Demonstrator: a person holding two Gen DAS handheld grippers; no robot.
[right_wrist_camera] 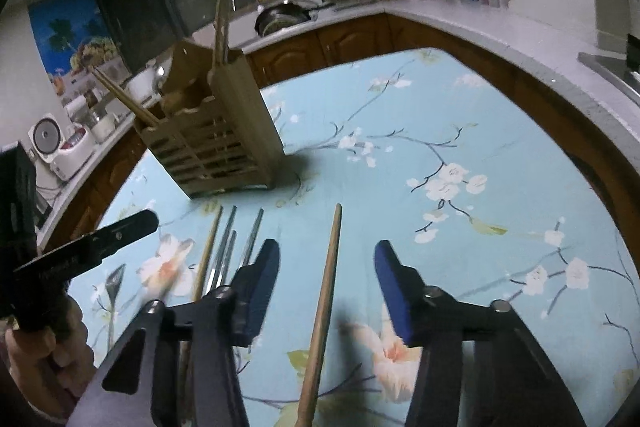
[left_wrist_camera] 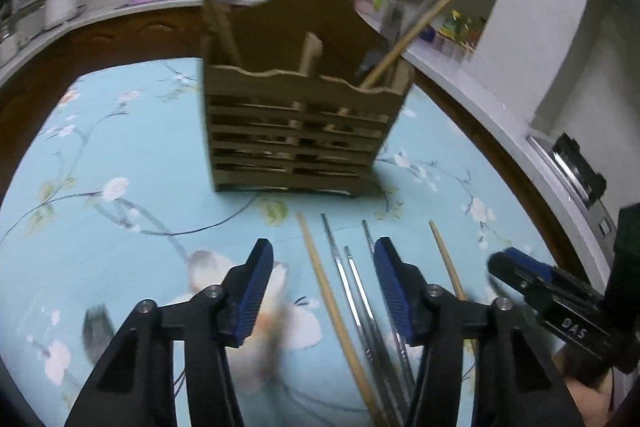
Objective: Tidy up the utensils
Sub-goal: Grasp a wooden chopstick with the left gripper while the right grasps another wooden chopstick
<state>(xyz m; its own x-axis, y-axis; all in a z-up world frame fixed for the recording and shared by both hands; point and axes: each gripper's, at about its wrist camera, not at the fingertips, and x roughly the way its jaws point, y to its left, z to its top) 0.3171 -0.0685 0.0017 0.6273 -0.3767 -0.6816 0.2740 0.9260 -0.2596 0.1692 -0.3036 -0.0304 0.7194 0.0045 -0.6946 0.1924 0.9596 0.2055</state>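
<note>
A slatted wooden utensil holder [left_wrist_camera: 296, 131] [right_wrist_camera: 216, 143] stands on the blue floral tablecloth with wooden chopsticks [left_wrist_camera: 412, 31] leaning out of its compartments. In front of it lie loose chopsticks. My left gripper [left_wrist_camera: 324, 247] is open low over a wooden chopstick [left_wrist_camera: 328, 291] and several metal chopsticks [left_wrist_camera: 352, 283], which run between its fingers untouched. Another wooden chopstick [left_wrist_camera: 446, 259] lies to the right. My right gripper [right_wrist_camera: 328, 247] is open astride that single wooden chopstick [right_wrist_camera: 328, 279], pads apart from it. Each gripper shows in the other's view, the right [left_wrist_camera: 520, 271] and the left [right_wrist_camera: 120, 231].
The tablecloth [right_wrist_camera: 440, 131] covers a table bounded by brown cabinets and a grey L-shaped counter [right_wrist_camera: 500, 39]. A pan [right_wrist_camera: 284, 15], jars and a rice cooker [right_wrist_camera: 60, 143] sit on the counter. A person's hand [right_wrist_camera: 48, 359] holds the left gripper.
</note>
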